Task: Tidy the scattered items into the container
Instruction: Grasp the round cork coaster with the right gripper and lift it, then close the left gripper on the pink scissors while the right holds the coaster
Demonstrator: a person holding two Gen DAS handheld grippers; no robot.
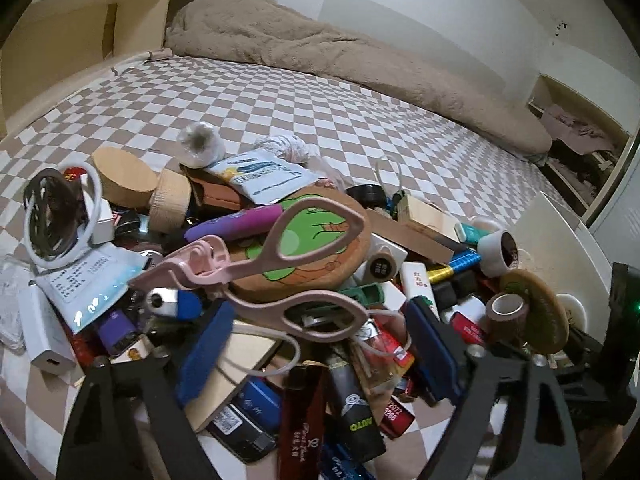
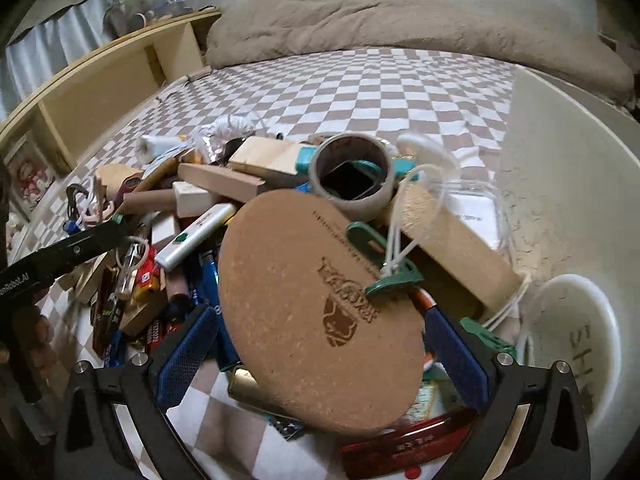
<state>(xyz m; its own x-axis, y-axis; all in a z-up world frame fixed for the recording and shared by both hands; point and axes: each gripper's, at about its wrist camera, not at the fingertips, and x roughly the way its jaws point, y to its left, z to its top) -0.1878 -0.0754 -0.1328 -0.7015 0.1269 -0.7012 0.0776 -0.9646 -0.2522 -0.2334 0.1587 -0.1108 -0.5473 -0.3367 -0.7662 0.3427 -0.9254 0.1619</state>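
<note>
On checkered bedsheet (image 1: 280, 112): clutter pile, beige blanket (image 1: 320, 48) behind.

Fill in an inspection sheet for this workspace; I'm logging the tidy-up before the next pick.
Surface: checkered bedsheet, items heaped on it.
Job's things: cork coaster tilted above the pile; pink scissors on top; white container at right.
Clutter: tape roll, wooden block, many small items, piled.
Grippers: right gripper shut on the coaster; left gripper open over a scissors handle.
Cables: white cable loop; white cord across the pile.
Surroundings: beige blanket, wooden shelf.
</note>
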